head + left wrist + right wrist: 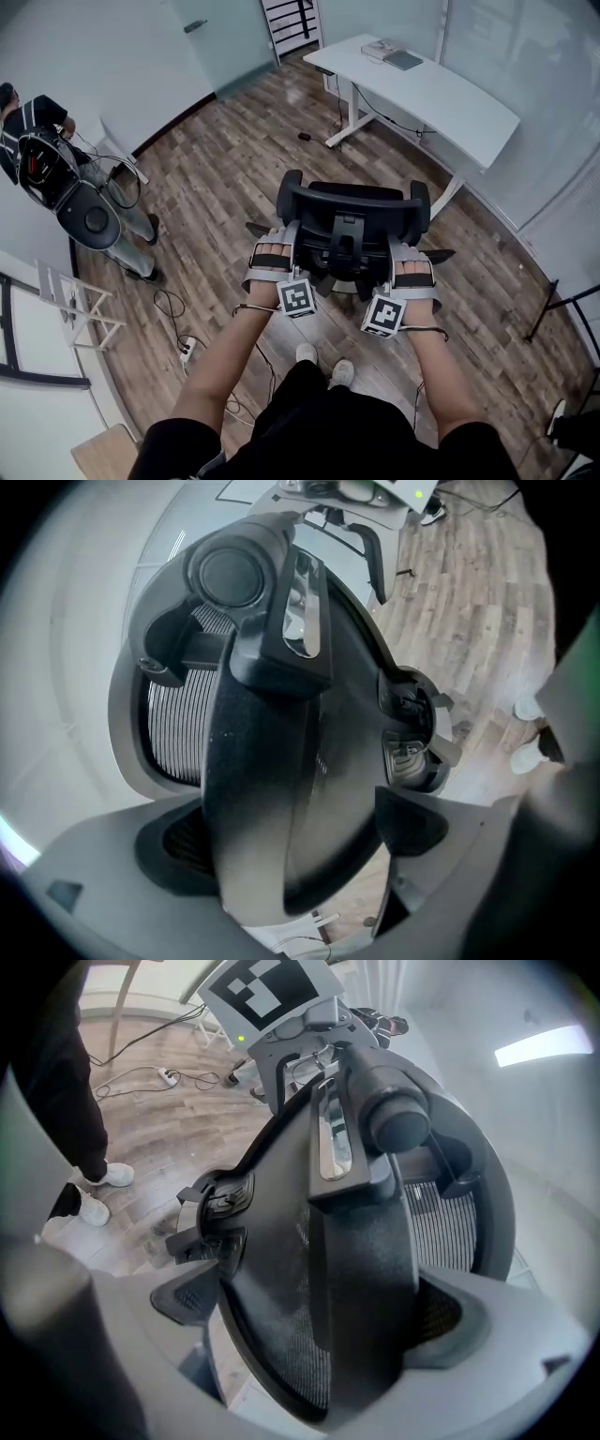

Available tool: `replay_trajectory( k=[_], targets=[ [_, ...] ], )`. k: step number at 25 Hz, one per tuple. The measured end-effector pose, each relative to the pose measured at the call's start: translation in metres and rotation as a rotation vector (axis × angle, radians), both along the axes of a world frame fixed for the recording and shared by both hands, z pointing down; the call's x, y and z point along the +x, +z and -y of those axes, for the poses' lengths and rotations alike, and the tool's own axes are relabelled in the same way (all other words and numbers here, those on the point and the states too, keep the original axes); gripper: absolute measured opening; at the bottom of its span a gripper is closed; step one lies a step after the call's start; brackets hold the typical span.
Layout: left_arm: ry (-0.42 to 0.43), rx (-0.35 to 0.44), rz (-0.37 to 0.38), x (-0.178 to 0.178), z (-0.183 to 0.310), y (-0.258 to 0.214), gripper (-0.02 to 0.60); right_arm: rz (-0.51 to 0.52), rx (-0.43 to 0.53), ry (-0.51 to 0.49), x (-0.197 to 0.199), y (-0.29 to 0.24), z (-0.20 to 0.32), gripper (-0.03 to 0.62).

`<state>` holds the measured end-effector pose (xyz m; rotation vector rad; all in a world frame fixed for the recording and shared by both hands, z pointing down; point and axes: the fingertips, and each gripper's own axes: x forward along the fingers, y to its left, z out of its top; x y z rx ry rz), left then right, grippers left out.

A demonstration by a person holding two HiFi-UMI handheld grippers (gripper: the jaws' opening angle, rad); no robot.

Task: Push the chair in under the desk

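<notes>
Nearest you, the left gripper (277, 246) and the right gripper (409, 253) each have their fingers clamped on a side rail of the backrest of the black mesh-backed office chair on castors (349, 202). Each gripper view shows the dark rail filling the gap between the pads.

That is a sound place to hold. The frame looks stiff, while the mesh between the rails would likely give under pressure. Expect a fairly heavy chair that rolls easily but tends to swivel or lean back, so push evenly with both hands and low on the rails.

The chair stands about mid-way across the brown wood-plank floor (225, 159), its back to you and its seat facing away. It is well apart from the white curved-top surface on white legs (441, 94), which runs along the floor's far right edge. The floor between them looks free of obstacles.
</notes>
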<state>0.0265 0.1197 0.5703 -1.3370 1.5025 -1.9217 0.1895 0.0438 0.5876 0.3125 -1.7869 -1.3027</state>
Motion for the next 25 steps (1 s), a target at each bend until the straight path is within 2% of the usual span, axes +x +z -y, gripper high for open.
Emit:
replay_trajectory(
  k=[5,9,11,14,19,23,25],
  targets=[
    [0.016,0.020,-0.011,-0.009,0.018,0.003,0.505,0.057,-0.054,0.017,-0.015,-0.002,0.008,0.588],
    [0.028,0.026,-0.021,-0.006,0.020,0.005,0.505,0.044,-0.001,0.028,-0.012,0.003,0.015,0.588],
    [0.035,0.035,-0.015,-0.006,0.021,0.004,0.505,0.076,-0.047,0.030,-0.015,0.001,0.009,0.588],
    [0.033,0.032,-0.034,-0.005,0.022,0.002,0.505,0.090,-0.058,0.041,-0.016,-0.001,0.010,0.588],
    [0.040,0.051,0.015,-0.013,0.040,-0.003,0.505,0.085,-0.049,0.063,-0.020,0.002,0.024,0.588],
    [0.013,0.038,-0.067,-0.013,0.053,0.008,0.505,0.079,-0.041,0.074,-0.023,0.006,0.036,0.589],
    [0.022,0.033,-0.058,-0.023,0.068,0.010,0.505,0.076,-0.047,0.087,-0.031,0.005,0.052,0.589]
  ],
)
